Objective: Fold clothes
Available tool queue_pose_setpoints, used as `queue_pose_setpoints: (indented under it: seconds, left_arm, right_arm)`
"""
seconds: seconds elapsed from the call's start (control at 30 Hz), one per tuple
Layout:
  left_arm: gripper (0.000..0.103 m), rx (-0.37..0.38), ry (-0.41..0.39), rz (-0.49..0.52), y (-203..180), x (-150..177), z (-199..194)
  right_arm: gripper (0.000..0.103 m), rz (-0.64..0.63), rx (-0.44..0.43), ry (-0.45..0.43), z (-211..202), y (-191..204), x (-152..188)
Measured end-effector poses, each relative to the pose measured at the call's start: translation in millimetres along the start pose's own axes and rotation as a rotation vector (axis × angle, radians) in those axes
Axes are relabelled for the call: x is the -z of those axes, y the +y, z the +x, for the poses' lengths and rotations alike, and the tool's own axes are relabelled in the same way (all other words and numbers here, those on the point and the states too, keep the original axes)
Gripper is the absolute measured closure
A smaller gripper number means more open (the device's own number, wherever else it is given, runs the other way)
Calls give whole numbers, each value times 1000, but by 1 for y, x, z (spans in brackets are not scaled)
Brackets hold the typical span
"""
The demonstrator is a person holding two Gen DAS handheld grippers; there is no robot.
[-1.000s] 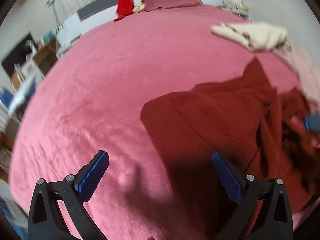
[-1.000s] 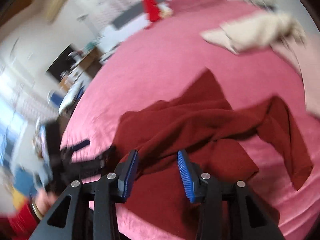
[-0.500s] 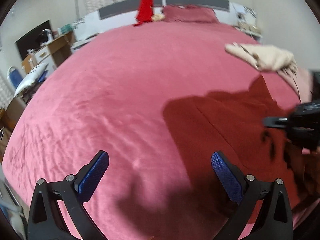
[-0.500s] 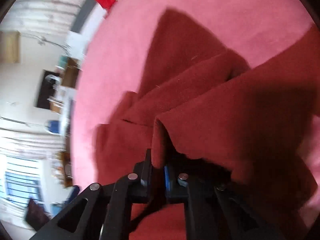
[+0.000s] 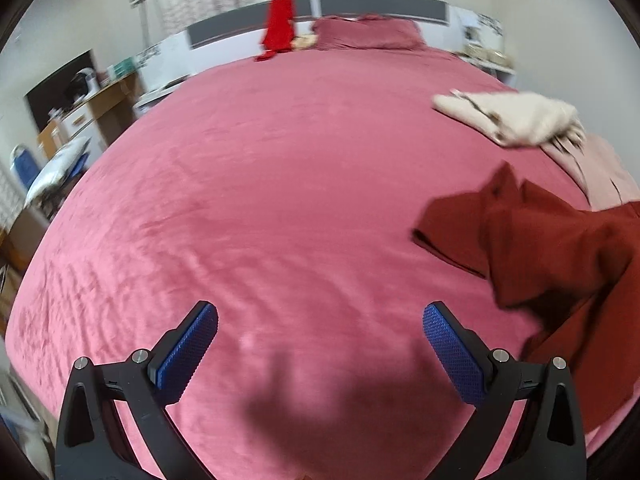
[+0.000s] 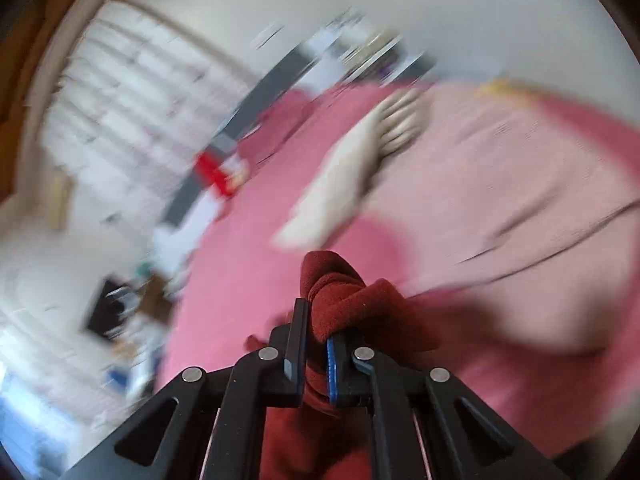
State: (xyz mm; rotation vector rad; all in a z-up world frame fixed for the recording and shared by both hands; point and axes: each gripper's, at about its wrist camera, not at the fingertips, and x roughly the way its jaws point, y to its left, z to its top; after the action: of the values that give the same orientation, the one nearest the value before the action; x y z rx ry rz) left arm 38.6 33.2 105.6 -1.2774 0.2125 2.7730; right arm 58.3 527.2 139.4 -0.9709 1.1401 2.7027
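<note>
Maroon garment [image 6: 352, 304] pinched in right tool [image 6: 316, 344] | left tool [image 5: 320, 344] spread, empty | pink bed [image 5: 280, 160]

A big bed [image 5: 280, 184] with a pink cover holds the clothes. A dark red top [image 5: 552, 256] lies at its right side, a cream top [image 5: 516, 118] behind it, and a pink pillow [image 5: 368, 34] at the far end.
</note>
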Motion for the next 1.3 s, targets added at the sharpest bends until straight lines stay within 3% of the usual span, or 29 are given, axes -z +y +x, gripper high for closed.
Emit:
queue_pose_setpoints:
  seconds: [0.07, 0.17, 0.27, 0.33, 0.4, 0.57, 0.63, 0.87, 1.03, 1.1, 1.2, 1.3]
  left_arm:
    - [0, 21, 7, 52, -17, -2, 2]
    - [0, 42, 1, 128, -40, -7, 3]
    - [0, 44, -10, 175, -58, -19, 7]
    - [0, 49, -3, 195, -71, -31, 14]
    - [0, 58, -3, 230, -86, -44, 22]
    - [0, 98, 3, 348, -130, -71, 42]
    - [0, 147, 16, 383, -146, -76, 45]
    - [0, 191, 52, 404, -164, -55, 44]
    - [0, 213, 101, 380, -154, -31, 42]
    - [0, 204, 100, 373, -147, -25, 39]
    - [0, 194, 102, 359, -137, -19, 38]
    - [0, 176, 121, 337, -128, -20, 44]
  right_arm:
    - [93, 25, 137, 19, -10, -35, -8]
    - [82, 124, 279, 145, 0, -89, 2]
    - [78, 267, 289, 128, -17, -112, 19]
    - [77, 265, 266, 70, -34, -102, 25]
    - [75, 186, 243, 32, -45, -81, 30]
    - [74, -49, 88, 183, 18, -17, 36]
    - [74, -143, 25, 245, 44, 9, 38]
    - [74, -432, 107, 411, 151, 50, 18]
    - [74, -825, 173, 656, 214, 82, 36]
    - [73, -917, 191, 777, 240, 82, 50]
    - [69, -972, 196, 796, 256, 80, 59]
    - [70, -1024, 208, 719, 246, 79, 70]
